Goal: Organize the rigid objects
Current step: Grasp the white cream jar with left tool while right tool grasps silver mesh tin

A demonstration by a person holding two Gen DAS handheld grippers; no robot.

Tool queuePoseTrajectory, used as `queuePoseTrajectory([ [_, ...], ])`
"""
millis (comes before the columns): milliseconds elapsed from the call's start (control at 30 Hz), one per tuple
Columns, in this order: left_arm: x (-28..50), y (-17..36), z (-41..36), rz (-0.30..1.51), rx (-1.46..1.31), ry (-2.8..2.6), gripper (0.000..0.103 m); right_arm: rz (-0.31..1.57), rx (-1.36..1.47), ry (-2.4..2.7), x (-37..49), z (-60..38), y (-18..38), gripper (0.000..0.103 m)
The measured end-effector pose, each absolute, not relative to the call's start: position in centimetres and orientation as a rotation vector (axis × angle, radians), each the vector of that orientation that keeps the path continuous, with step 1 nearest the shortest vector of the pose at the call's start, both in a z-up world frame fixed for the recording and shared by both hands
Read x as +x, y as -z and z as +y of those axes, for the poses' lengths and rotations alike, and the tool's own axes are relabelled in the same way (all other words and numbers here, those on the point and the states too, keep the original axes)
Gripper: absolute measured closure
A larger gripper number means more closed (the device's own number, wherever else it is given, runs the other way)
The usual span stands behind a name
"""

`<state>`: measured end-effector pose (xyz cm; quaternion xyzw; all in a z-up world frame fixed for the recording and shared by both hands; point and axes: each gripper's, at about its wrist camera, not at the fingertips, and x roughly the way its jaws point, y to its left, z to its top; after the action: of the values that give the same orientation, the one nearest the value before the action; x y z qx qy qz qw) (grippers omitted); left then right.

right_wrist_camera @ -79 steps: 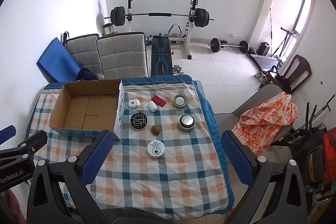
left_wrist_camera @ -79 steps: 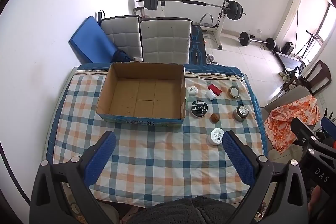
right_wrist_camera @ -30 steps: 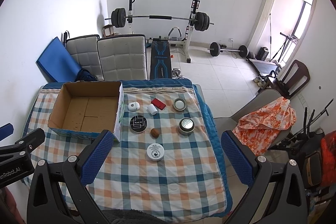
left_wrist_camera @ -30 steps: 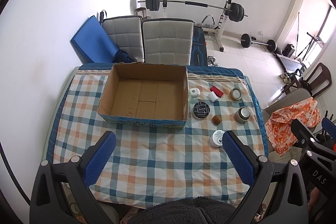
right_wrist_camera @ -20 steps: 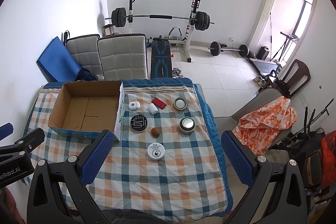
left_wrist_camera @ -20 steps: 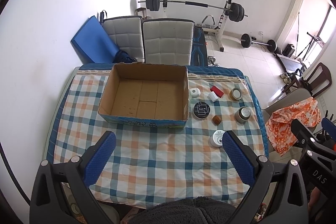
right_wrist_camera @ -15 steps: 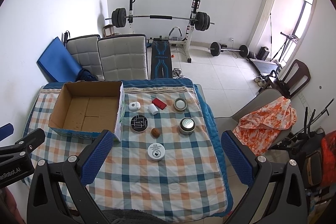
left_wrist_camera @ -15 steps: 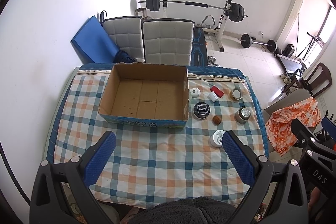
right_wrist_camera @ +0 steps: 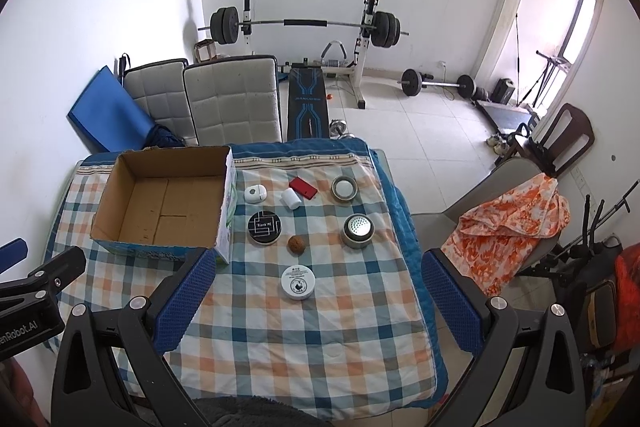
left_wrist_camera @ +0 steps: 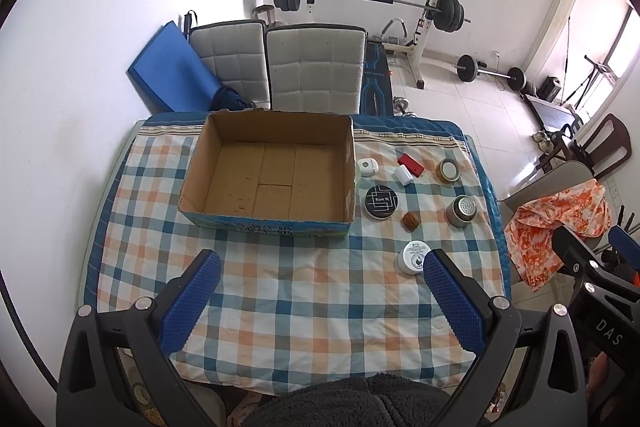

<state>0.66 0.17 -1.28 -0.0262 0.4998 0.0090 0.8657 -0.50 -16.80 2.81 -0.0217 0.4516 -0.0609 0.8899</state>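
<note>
Sitting open-topped, the brown cardboard box [left_wrist_camera: 272, 175] holds nothing.

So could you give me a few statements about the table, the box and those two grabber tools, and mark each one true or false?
1. The open brown cardboard box has nothing in it. True.
2. The round black tin with a white line pattern lies inside the box. False: it sits on the checked tablecloth, beside the box.
3. The left gripper is open and holds nothing. True.
4. The right gripper is clamped on the round white jar. False: it is open, and the jar rests on the cloth.
5. The small brown walnut-like ball lies between the black tin and the white jar. True.
</note>
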Motion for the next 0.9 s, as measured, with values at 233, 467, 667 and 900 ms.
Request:
queuePoseTrajectory([
  [233, 5.8, 6.8, -3.6, 1.158, -0.03, 0.04, 0.0, 1.074, -0.013, 0.175, 3.9, -21.3, 2.9, 0.0],
  [467, 12.1, 17.7, -9.6, 1.363, 0.019, 0.086, 0.0, 1.222, 0.003, 0.187, 11.2, -27.3, 13.0, 0.0],
  [667, 14.5, 27.3, -13.9, 1.561, 0.006, 0.108, 0.0, 1.353, 0.048, 0.163, 17.2, -31.8, 22.6, 0.0],
  [900, 15.5, 34.0, -17.6, 1.682, 0.004, 0.096, 0.0, 1.445, 0.069, 0.119, 22.1, -34.1, 30.7, 0.0],
])
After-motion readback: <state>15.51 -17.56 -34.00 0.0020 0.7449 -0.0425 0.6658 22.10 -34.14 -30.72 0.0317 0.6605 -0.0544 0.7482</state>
